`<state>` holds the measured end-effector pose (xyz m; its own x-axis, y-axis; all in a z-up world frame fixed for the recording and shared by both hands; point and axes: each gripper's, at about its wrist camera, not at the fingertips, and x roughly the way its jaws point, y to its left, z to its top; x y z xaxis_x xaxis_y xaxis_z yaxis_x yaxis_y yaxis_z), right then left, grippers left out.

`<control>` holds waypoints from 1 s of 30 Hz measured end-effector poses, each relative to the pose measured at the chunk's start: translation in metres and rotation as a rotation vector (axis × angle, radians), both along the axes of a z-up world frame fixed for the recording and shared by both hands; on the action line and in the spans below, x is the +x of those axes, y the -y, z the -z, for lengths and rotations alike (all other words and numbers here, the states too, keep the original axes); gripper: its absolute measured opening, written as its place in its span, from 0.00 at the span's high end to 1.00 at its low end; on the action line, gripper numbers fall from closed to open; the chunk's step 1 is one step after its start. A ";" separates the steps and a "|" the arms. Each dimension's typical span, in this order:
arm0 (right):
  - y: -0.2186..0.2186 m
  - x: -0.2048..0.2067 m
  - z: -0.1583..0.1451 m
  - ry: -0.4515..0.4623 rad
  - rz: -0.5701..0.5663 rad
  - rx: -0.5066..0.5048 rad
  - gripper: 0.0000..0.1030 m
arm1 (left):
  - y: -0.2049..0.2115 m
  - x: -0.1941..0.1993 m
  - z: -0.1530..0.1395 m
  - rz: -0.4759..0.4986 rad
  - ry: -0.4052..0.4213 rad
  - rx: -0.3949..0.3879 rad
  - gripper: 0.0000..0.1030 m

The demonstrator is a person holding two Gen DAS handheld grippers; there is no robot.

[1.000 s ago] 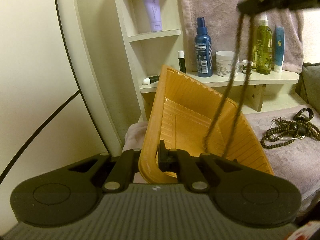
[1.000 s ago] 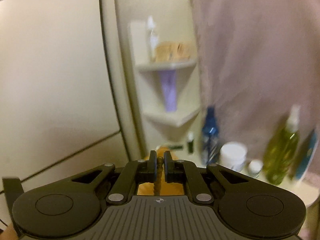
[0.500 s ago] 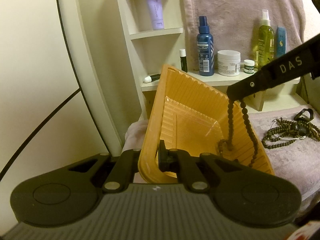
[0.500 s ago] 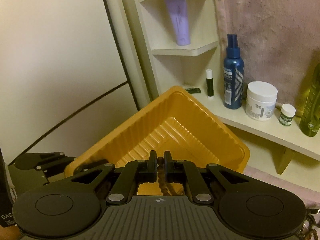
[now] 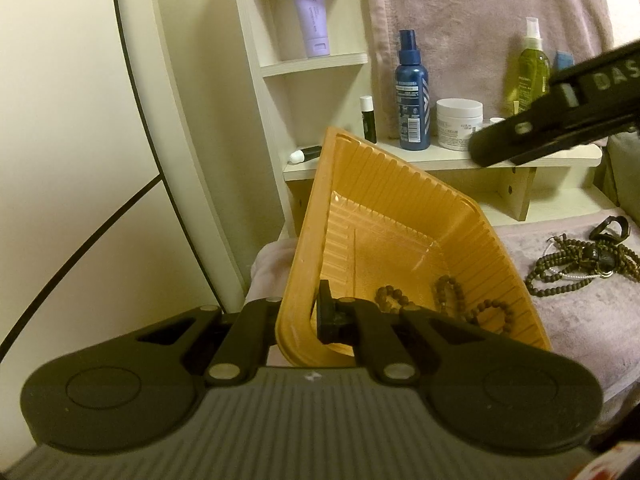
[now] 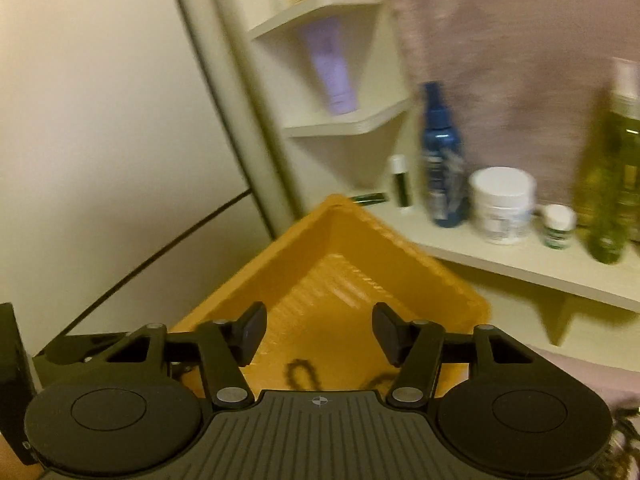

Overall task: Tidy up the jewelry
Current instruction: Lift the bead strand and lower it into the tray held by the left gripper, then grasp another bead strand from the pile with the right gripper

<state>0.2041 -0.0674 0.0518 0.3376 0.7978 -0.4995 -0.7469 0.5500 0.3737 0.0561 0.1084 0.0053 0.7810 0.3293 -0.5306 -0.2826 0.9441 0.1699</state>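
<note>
My left gripper (image 5: pixel 304 312) is shut on the near rim of an orange ribbed plastic tray (image 5: pixel 372 208) and holds it tilted up. A brown bead necklace (image 5: pixel 448 300) lies loose in the tray's bottom; it also shows blurred in the right wrist view (image 6: pixel 300 374). My right gripper (image 6: pixel 318 334) is open and empty above the tray (image 6: pixel 360 256); it shows from the side in the left wrist view (image 5: pixel 476 152). A pile of more bead necklaces (image 5: pixel 580 260) lies on the pink towel (image 5: pixel 580 320) to the right.
A white shelf (image 5: pixel 440 160) behind the tray holds a blue spray bottle (image 5: pixel 412 92), a white cream jar (image 5: pixel 458 124), a green bottle (image 5: pixel 528 68) and a small black tube (image 5: pixel 368 118). A purple tube (image 5: pixel 312 16) stands on a higher shelf. A pink towel hangs behind.
My right gripper has opened and let go of the bead necklace, which dropped into the tray. The right gripper has lifted up and away. The left gripper still holds the tray.
</note>
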 end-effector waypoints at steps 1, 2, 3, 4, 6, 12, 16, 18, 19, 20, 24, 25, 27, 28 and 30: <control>0.010 0.000 0.002 0.001 0.028 0.003 0.43 | 0.000 0.000 0.000 0.001 0.000 0.001 0.96; 0.020 0.001 0.005 0.001 0.057 0.002 0.43 | 0.000 0.000 0.000 0.001 0.000 0.001 0.96; 0.031 0.000 0.009 0.000 0.087 -0.003 0.43 | 0.000 0.000 0.000 0.000 0.000 0.001 0.96; 0.043 -0.001 0.015 -0.001 0.118 -0.008 0.43 | 0.000 0.000 0.000 0.000 0.000 0.000 0.96; 0.071 -0.004 0.032 0.000 0.204 -0.025 0.43 | 0.000 0.000 0.001 0.000 0.001 0.001 0.96; 0.143 -0.009 0.070 -0.037 0.440 -0.126 0.43 | 0.000 -0.001 0.000 0.004 0.000 0.003 0.96; 0.178 -0.015 0.087 -0.028 0.538 -0.221 0.43 | 0.000 -0.001 0.000 0.004 -0.002 0.005 0.96; 0.186 -0.016 0.091 -0.016 0.550 -0.254 0.44 | 0.000 -0.001 0.000 0.003 -0.003 0.005 0.96; 0.190 -0.018 0.093 -0.008 0.549 -0.264 0.47 | 0.001 -0.001 0.000 0.002 -0.004 0.007 0.96; 0.191 -0.018 0.094 0.004 0.544 -0.284 0.52 | 0.001 -0.001 0.000 0.002 -0.005 0.008 0.96; 0.188 -0.016 0.102 0.039 0.502 -0.341 0.66 | 0.002 0.000 -0.001 0.000 -0.008 0.011 0.96; 0.184 -0.014 0.105 0.052 0.487 -0.359 0.71 | 0.002 -0.001 -0.001 0.000 -0.009 0.012 0.96; 0.177 -0.016 0.109 0.084 0.451 -0.395 0.76 | 0.002 -0.001 0.000 -0.001 -0.011 0.013 0.96; 0.171 -0.016 0.112 0.100 0.432 -0.413 0.78 | 0.002 0.000 -0.001 -0.001 -0.012 0.014 0.96; 0.162 -0.016 0.115 0.128 0.397 -0.444 0.80 | 0.002 0.000 -0.001 -0.002 -0.013 0.014 0.96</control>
